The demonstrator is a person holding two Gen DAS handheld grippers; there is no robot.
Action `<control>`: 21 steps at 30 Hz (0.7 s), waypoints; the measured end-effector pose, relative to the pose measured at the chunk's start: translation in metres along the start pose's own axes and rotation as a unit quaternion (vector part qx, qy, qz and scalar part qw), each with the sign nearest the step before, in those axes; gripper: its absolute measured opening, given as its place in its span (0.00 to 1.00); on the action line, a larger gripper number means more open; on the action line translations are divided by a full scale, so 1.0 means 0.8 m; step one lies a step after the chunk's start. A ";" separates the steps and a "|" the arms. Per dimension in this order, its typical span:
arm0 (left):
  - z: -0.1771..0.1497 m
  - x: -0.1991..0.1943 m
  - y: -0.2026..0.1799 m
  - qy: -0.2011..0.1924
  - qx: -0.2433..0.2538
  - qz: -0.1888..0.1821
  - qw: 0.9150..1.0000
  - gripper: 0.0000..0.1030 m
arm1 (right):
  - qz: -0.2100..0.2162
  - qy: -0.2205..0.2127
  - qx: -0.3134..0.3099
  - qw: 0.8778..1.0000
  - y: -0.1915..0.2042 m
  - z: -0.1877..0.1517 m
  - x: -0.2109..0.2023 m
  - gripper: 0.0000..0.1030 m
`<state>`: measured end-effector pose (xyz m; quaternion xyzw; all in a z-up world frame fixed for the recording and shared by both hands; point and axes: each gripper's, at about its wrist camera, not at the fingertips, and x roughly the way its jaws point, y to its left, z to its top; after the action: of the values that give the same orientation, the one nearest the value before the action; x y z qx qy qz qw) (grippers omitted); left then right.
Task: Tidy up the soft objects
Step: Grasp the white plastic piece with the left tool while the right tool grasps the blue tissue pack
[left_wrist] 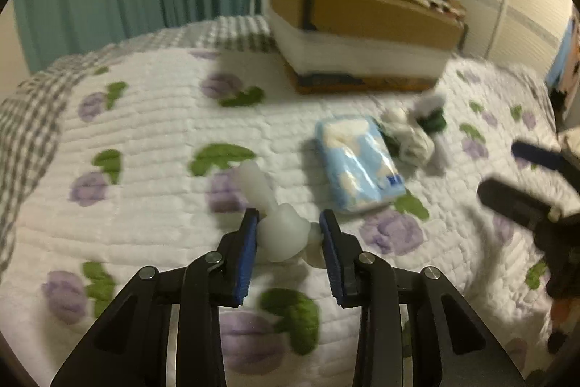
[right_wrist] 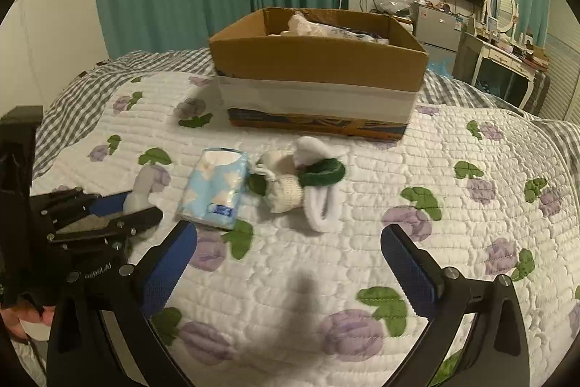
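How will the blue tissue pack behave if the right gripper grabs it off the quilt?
The tissue pack probably squashes under the pads: its wrapper looks soft and crinkled. The glossy film may slip slightly. Lying flat on the quilt, it shouldn't roll; likely light.

Blurred, cut off and half-hidden bits

The whole left wrist view is smeared, so the cardboard box (left_wrist: 366, 24) at upper centre and the sock bundle (left_wrist: 417, 129) show no detail. At its right edge the right gripper (left_wrist: 522, 176) is blurred and cropped. In the right wrist view, the left gripper (right_wrist: 119, 205) at left hides most of the white soft toy (right_wrist: 139, 191), and the box's contents (right_wrist: 326, 28) are only partly visible above its rim.
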<state>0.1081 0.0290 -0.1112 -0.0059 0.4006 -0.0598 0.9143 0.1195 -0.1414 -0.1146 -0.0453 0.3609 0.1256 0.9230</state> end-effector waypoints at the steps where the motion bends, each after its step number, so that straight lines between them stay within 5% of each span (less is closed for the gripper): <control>1: 0.003 -0.005 0.007 -0.007 -0.009 0.000 1.000 0.32 | 0.003 0.001 0.000 1.000 0.004 0.000 0.001 0.99; 7: 0.020 -0.025 0.033 -0.037 -0.006 0.036 0.999 0.32 | 0.028 0.040 -0.020 0.999 0.050 -0.001 0.038 0.93; 10: 0.021 -0.025 0.041 -0.043 -0.008 0.052 0.998 0.32 | 0.035 0.064 -0.029 0.997 0.068 -0.004 0.062 0.80; 16: 0.018 -0.016 0.052 -0.032 -0.015 0.062 0.997 0.33 | 0.041 0.077 -0.014 0.996 0.079 0.009 0.097 0.79; 21: 0.015 -0.014 0.049 -0.029 -0.010 0.069 0.997 0.33 | 0.036 0.081 -0.004 0.996 0.083 0.021 0.121 0.52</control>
<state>0.1136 0.0685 -0.0969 0.0113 0.3738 0.0077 0.9274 0.1810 -0.0551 -0.1673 -0.0463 0.4352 0.1563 0.8855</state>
